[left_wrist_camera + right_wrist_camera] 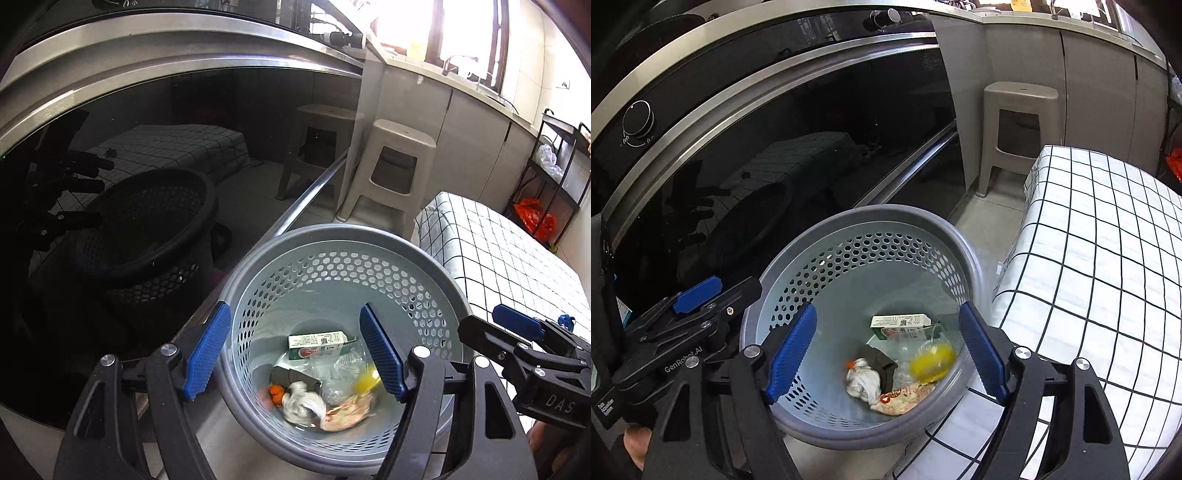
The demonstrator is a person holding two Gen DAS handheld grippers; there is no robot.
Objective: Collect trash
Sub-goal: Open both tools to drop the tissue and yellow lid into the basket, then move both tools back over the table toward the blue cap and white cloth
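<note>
A grey perforated trash basket stands on the floor between the oven and a checked table. Inside lie a green-white carton, a crumpled white tissue, a dark scrap, a pink wrapper, clear plastic and a blurred yellow item. My left gripper is open and empty above the basket; it also shows in the right wrist view. My right gripper is open and empty above the basket, seen also in the left wrist view.
A black glass oven door with a steel handle is close on the left. A checked tablecloth is at the right. A beige plastic stool stands behind. A black rack holds bags.
</note>
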